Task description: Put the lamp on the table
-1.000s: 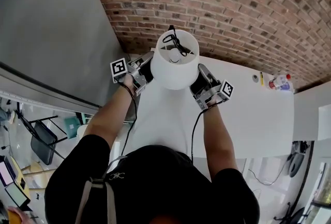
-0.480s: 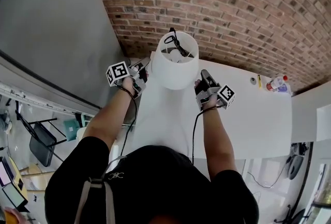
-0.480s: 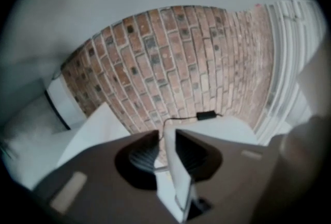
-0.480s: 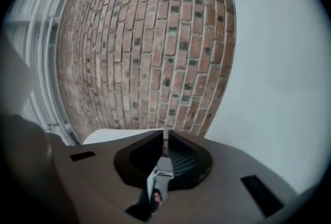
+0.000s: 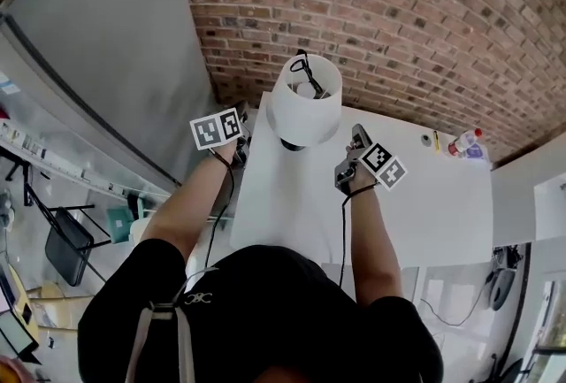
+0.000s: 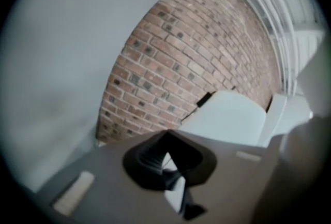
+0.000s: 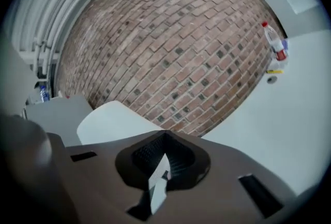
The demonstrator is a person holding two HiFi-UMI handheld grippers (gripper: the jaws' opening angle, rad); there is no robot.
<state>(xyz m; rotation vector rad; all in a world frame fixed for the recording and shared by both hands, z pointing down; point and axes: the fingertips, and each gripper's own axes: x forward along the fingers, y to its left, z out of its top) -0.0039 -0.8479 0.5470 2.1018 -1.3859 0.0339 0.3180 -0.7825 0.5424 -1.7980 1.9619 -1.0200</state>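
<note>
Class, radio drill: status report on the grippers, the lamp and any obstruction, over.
Left gripper shut, empty. Right gripper shut, empty. Lamp upright on the table, near its back left corner, clear of both. Bottle far right, nothing in the way.

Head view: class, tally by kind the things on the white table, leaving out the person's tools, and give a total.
lamp: 1
bottle: 1
yellow stick: 1
small round thing: 1
Total: 4

Mostly hidden under the shade of the lamp (image 5: 305,103): its dark base. Well right of the lamp, too small to read: label of the bottle (image 5: 466,142).
</note>
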